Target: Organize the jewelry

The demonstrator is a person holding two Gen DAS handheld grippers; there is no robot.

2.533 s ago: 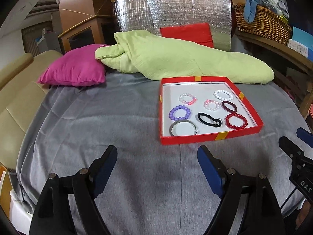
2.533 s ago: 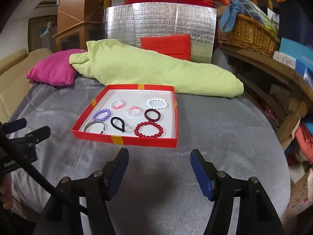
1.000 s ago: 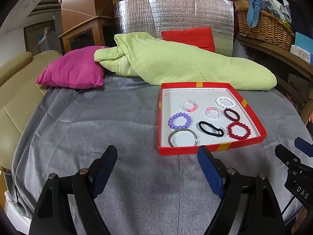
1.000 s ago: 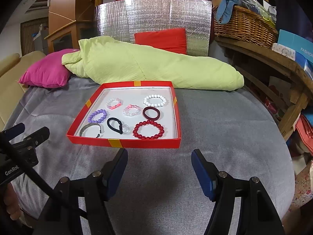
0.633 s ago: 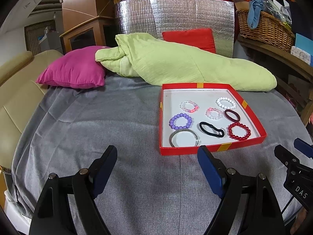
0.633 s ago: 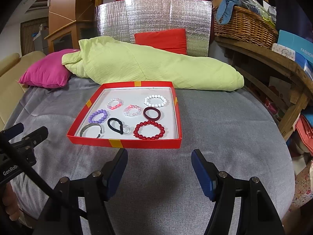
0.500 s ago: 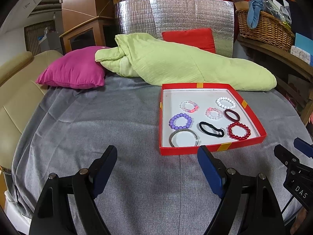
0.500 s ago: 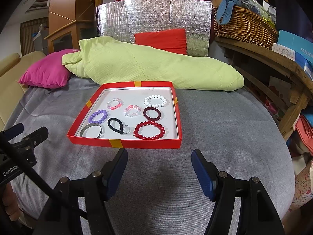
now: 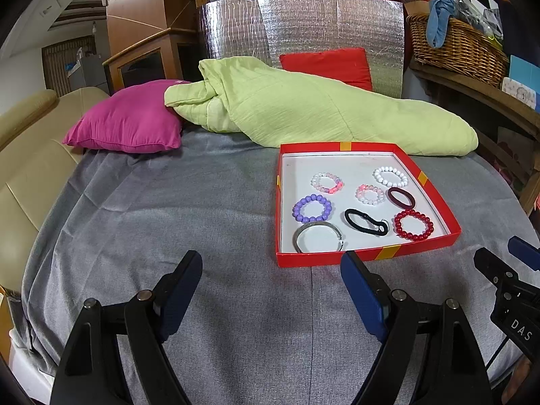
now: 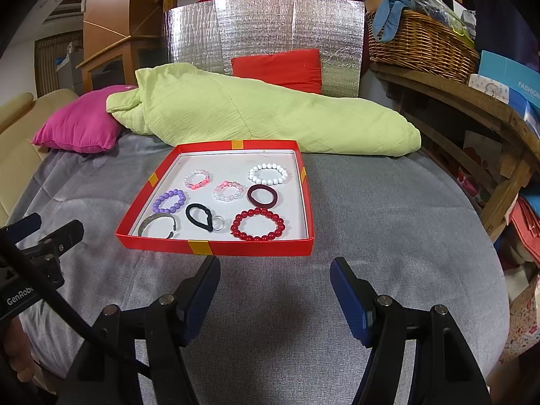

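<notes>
Right tool (image 10: 273,271) gapes; metal bangle (image 10: 158,225) half-hidden behind tray (image 10: 216,247) wall.

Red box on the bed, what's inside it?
The shallow red cardboard box holds seven pieces: white, purple, red and two pink-and-clear bead bracelets, a maroon band, a black hair tie. An eighth, a grey cuff, is partly hidden behind the front wall.

One red tray (image 10: 216,247) holds seven pieces: five bead bracelets, one metal bangle, one black hair tie.
</notes>
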